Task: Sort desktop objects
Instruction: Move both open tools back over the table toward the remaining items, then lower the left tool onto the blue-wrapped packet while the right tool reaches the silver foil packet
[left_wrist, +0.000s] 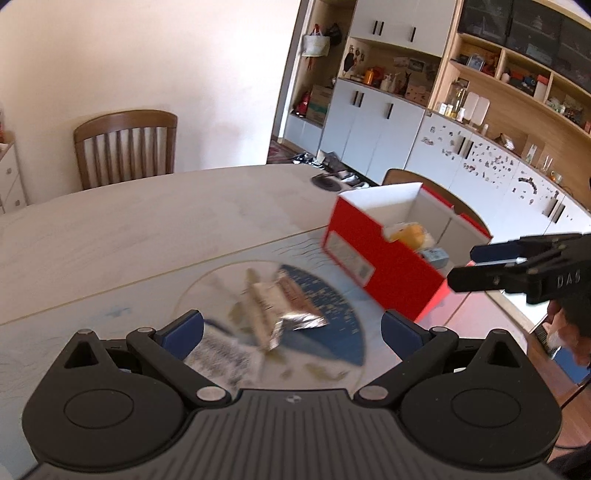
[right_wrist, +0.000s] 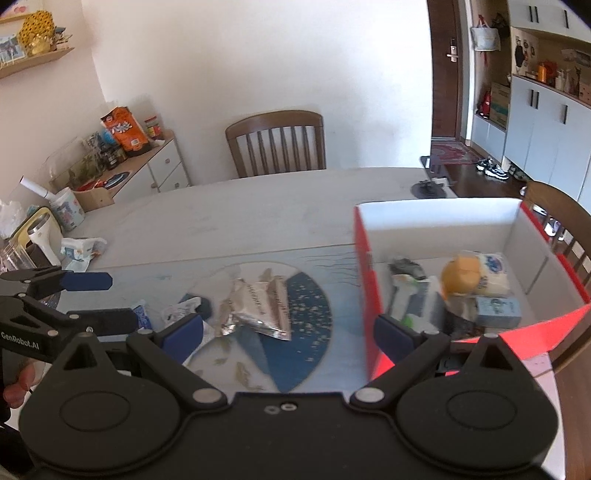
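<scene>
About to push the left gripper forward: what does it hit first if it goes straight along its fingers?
Most likely the silver foil wrapper on the table mat; it lies just ahead between the open left gripper fingers. Depth is unclear through blur; the red box sits off to the right.

Each gripper, left (left_wrist: 291, 330) and right (right_wrist: 288, 334), is matte black plastic with a ribbed housing, round pivot discs, silver pivot pins and blue finger pads (right_wrist: 183, 331). White "GenRobot.AI" lettering marks the left unit's side.
</scene>
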